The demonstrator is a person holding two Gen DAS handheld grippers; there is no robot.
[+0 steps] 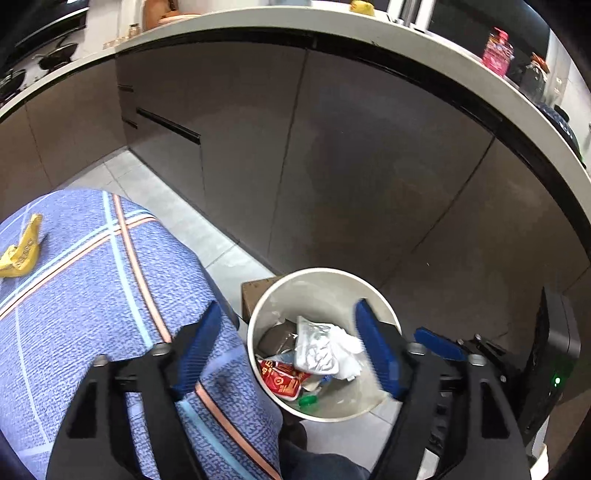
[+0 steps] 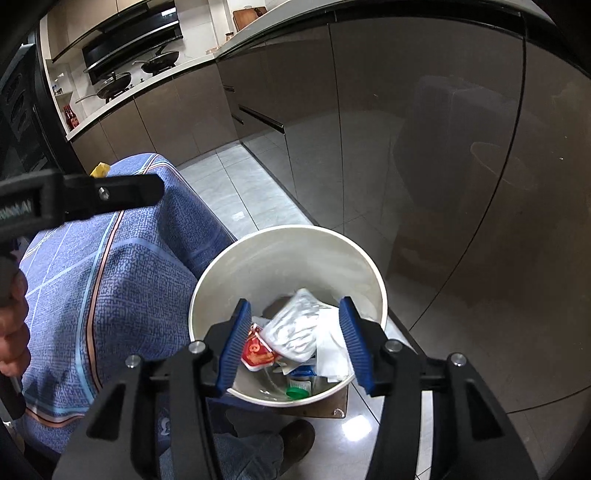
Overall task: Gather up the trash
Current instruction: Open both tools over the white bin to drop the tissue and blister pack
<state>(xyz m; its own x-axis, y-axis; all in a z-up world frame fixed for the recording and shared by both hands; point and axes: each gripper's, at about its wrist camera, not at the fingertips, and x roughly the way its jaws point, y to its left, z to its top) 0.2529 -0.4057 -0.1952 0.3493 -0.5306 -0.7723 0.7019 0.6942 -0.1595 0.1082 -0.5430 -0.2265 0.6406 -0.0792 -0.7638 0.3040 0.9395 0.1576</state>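
Observation:
A white round trash bin (image 1: 317, 275) (image 2: 288, 236) stands on the tiled floor beside a table with a blue checked cloth (image 1: 92, 280) (image 2: 110, 280). It holds a white crumpled wrapper (image 1: 321, 347) (image 2: 295, 328), a red sachet (image 1: 280, 380) (image 2: 256, 350) and a green cap (image 2: 297, 393). My right gripper (image 2: 295, 343) is open and empty right above the bin. My left gripper (image 1: 291, 349) is open and empty, over the table edge and the bin. A yellow banana peel (image 1: 20, 251) (image 2: 99, 170) lies on the cloth, far left.
Brown kitchen cabinets (image 1: 332, 166) (image 2: 406, 147) with a white counter (image 1: 258, 18) stand behind the bin. A brown cardboard piece (image 1: 255, 295) lies under the bin. My shoe (image 2: 295, 439) is just below the bin. The right gripper (image 1: 439, 347) shows in the left wrist view.

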